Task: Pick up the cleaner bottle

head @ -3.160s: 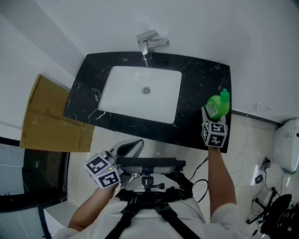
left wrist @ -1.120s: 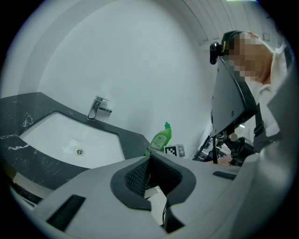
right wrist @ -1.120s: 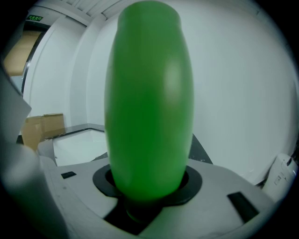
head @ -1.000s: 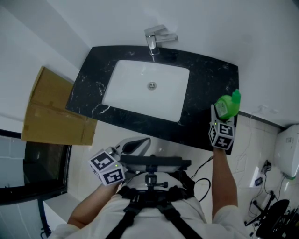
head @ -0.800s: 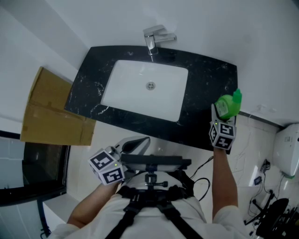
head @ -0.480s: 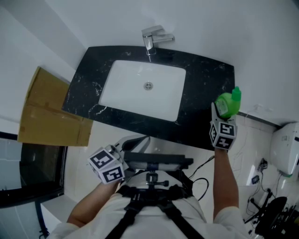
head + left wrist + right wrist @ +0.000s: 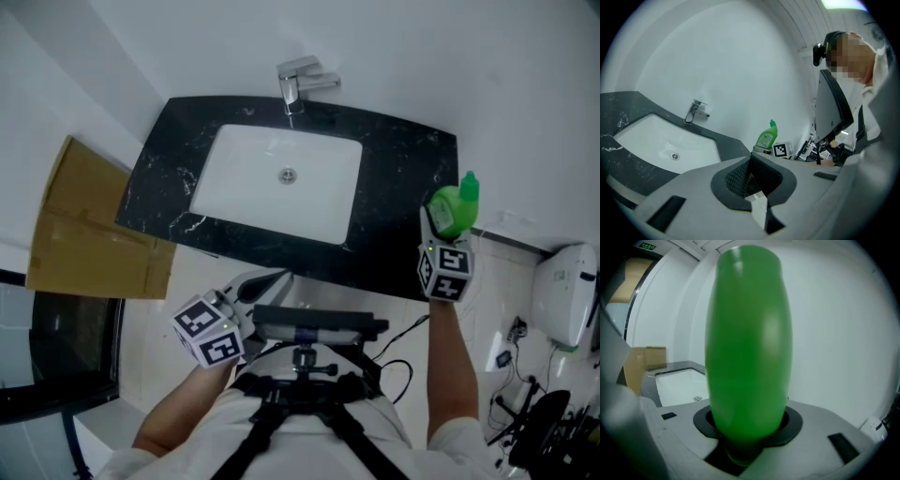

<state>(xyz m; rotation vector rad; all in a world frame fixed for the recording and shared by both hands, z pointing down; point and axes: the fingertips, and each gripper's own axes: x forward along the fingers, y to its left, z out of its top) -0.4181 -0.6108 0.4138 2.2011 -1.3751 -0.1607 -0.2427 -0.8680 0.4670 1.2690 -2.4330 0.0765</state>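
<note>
The green cleaner bottle (image 7: pixel 450 208) stands upright between the jaws of my right gripper (image 7: pixel 439 228), over the right end of the black countertop (image 7: pixel 403 178). In the right gripper view the bottle (image 7: pixel 747 348) fills the middle, and the right gripper (image 7: pixel 747 430) is shut on its lower body. The left gripper view shows the bottle (image 7: pixel 766 137) small and far off, with its capped spout on top. My left gripper (image 7: pixel 272 281) hangs low near the person's body, in front of the counter. Its jaws meet with nothing between them (image 7: pixel 751 164).
A white basin (image 7: pixel 225 159) is set into the countertop, with a chrome faucet (image 7: pixel 298 80) behind it against the white wall. Flat cardboard (image 7: pixel 75 225) leans at the left. A white wall unit (image 7: pixel 562 295) and cables lie at the right.
The right gripper has risen a little with the bottle in it. The left gripper has stayed where it was.
</note>
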